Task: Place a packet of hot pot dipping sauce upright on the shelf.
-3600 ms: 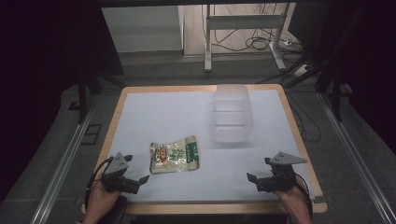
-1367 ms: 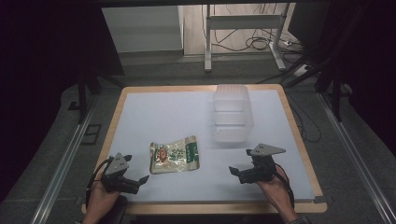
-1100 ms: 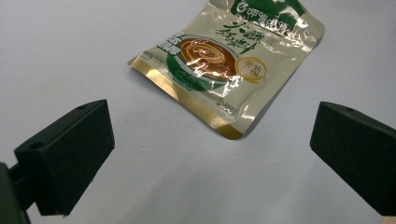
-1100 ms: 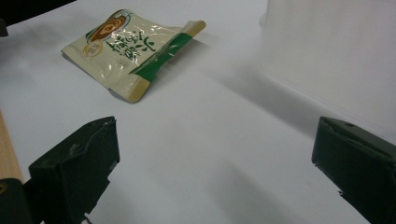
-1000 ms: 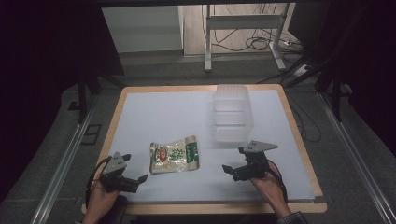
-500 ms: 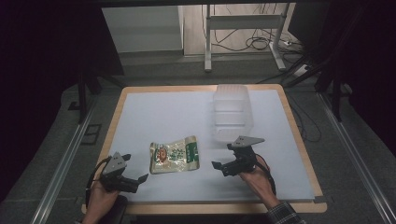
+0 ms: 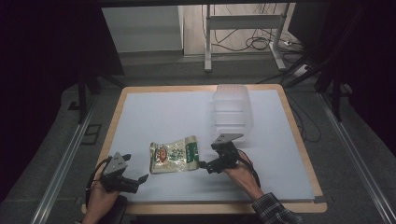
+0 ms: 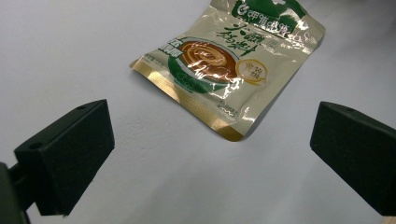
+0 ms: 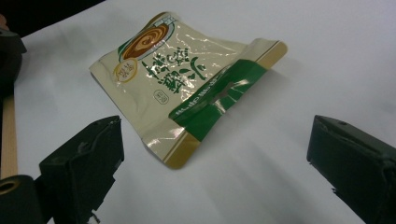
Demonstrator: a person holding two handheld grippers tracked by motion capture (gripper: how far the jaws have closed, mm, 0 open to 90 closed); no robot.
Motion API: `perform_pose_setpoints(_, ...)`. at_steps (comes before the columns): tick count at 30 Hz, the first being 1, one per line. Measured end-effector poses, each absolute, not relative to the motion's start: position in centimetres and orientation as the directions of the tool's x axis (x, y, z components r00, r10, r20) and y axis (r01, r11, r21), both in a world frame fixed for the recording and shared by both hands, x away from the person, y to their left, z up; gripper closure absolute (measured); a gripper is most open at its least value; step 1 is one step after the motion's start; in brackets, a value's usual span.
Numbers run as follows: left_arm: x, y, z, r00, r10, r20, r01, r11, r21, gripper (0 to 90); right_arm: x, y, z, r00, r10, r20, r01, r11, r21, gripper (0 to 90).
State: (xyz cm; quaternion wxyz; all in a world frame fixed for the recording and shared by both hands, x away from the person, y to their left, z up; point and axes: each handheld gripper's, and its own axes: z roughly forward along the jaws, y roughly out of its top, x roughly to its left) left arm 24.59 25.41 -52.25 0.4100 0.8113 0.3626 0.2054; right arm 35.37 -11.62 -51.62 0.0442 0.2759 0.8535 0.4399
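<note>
A cream and green snack pouch lies flat on the white table top, near the front middle. My right gripper is open just to the right of the pouch, its jaws pointing at the green top edge. Nothing is between its jaws. The pouch is close ahead in the right gripper view. My left gripper is open near the front left edge, a short way from the pouch's gold bottom seam. In the left gripper view the pouch lies ahead, untouched.
A clear plastic lidded container stands at the back right of the table, just behind my right hand. The wooden table rim runs along the front. Dark floor and a metal stand lie beyond the far edge.
My right gripper has travelled left from the front right corner up to the pouch's right end, staying open. My left gripper has stayed in place.
</note>
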Motion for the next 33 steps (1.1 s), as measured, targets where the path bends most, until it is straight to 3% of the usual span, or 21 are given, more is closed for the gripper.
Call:
perform_pose_setpoints(10, 24.6, 25.4, -52.3, 0.653, 0.756, 0.039, 0.421, -0.405, 0.812, 0.0, 35.9, -9.1, -53.1, -0.85, 0.482, 0.211, 0.467, 0.505, 0.726, 3.6)
perform_pose_setpoints(15, 24.6, 25.3, -52.3, 0.653, 0.756, 0.04, 0.421, -0.406, 0.811, 0.0, 36.3, -8.0, -53.6, -0.833, 0.5, 0.238, 0.504, 0.508, 0.698, 9.9)
perform_pose_setpoints(17, 24.6, 25.3, -52.3, 0.654, 0.756, 0.039, 0.422, -0.406, 0.811, 0.0, 36.5, -7.7, -53.5, -0.833, 0.507, 0.222, 0.498, 0.512, 0.7, 14.7)
perform_pose_setpoints(18, 24.6, 25.3, -52.3, 0.656, 0.754, 0.044, 0.421, -0.413, 0.807, 0.0, 36.8, -7.6, -53.4, -0.83, 0.509, 0.226, 0.501, 0.505, 0.702, 23.3)
perform_pose_setpoints(25, 24.6, 25.3, -52.3, 0.655, 0.754, 0.046, 0.421, -0.415, 0.806, 0.0, 37.4, -6.4, -53.5, -0.846, 0.494, 0.199, 0.474, 0.529, 0.703, 38.2)
perform_pose_setpoints(26, 24.6, 25.2, -52.3, 0.657, 0.753, 0.048, 0.421, -0.418, 0.805, 0.0, 37.4, -6.0, -53.4, -0.85, 0.491, 0.189, 0.466, 0.537, 0.703, 47.1)
perform_pose_setpoints(29, 24.6, 25.2, -52.3, 0.658, 0.752, 0.05, 0.421, -0.421, 0.803, 0.0, 37.5, -5.6, -53.4, -0.858, 0.485, 0.166, 0.45, 0.557, 0.698, 53.1)
perform_pose_setpoints(31, 24.6, 25.2, -52.4, 0.658, 0.751, 0.052, 0.421, -0.424, 0.802, 0.0, 37.8, -5.2, -53.3, -0.853, 0.498, 0.156, 0.45, 0.551, 0.703, 62.5)
perform_pose_setpoints(33, 24.6, 25.1, -52.4, 0.658, 0.751, 0.054, 0.421, -0.426, 0.801, 0.0, 38.0, -5.1, -53.3, -0.845, 0.512, 0.155, 0.459, 0.545, 0.701, 64.8)
